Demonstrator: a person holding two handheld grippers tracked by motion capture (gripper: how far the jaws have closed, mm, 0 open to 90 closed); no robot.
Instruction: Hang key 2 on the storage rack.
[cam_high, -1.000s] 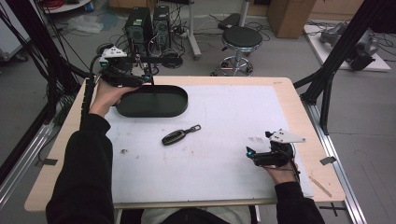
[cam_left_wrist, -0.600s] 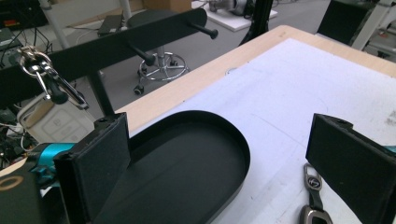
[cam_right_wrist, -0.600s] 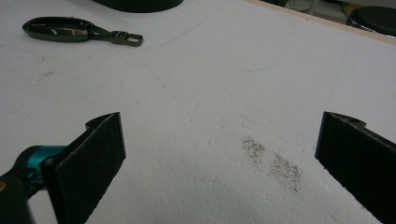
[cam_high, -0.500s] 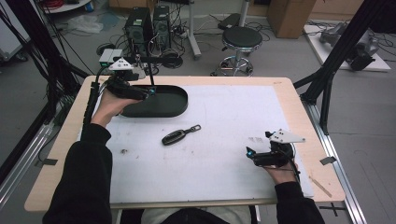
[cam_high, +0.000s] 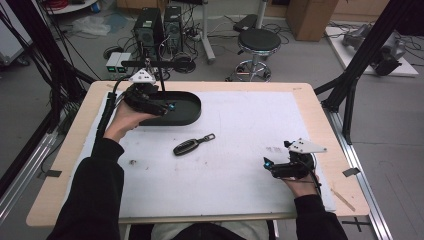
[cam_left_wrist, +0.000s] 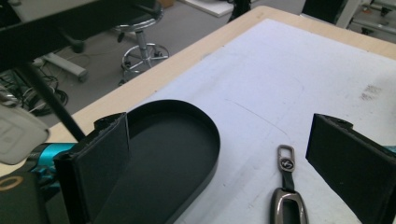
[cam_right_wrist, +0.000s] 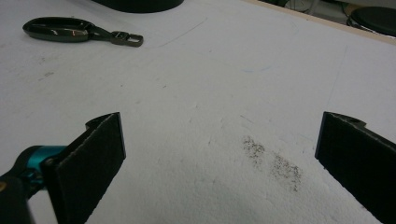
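A shallow black oval tray (cam_high: 187, 107) was seen at the far left of the white sheet (cam_high: 240, 130) that covered the light wooden table (cam_high: 320, 107). The left gripper (cam_high: 167, 106) was held over the tray's left half, just above its rim, with the person's left hand (cam_high: 125, 120) wrapped around its body and a grey three-cornered plate on top of it. In the left gripper view the two black jaws were seen spread wide apart, with nothing held between them; one pad (cam_left_wrist: 100, 163) stood over the tray's floor (cam_left_wrist: 159, 163) and the other pad (cam_left_wrist: 348, 161) over the bare sheet beyond the tray's rounded end.

A dark, glossy key fob with a metal loop (cam_high: 192, 145) was seen lying flat on the sheet, just in front of the tray and apart from it. In the left gripper view the fob (cam_left_wrist: 286, 198) was seen between the two jaws but below them, on the sheet, its loop end pointed away from the camera; it was touched by neither pad.

The right gripper (cam_high: 272, 167) was held low at the near right of the sheet, well apart from the fob and the tray. In the right gripper view its jaws were likewise spread wide and empty, over a faint patch of dark specks (cam_right_wrist: 273, 163) on the sheet, and the fob (cam_right_wrist: 70, 29) was seen far off at the upper left.
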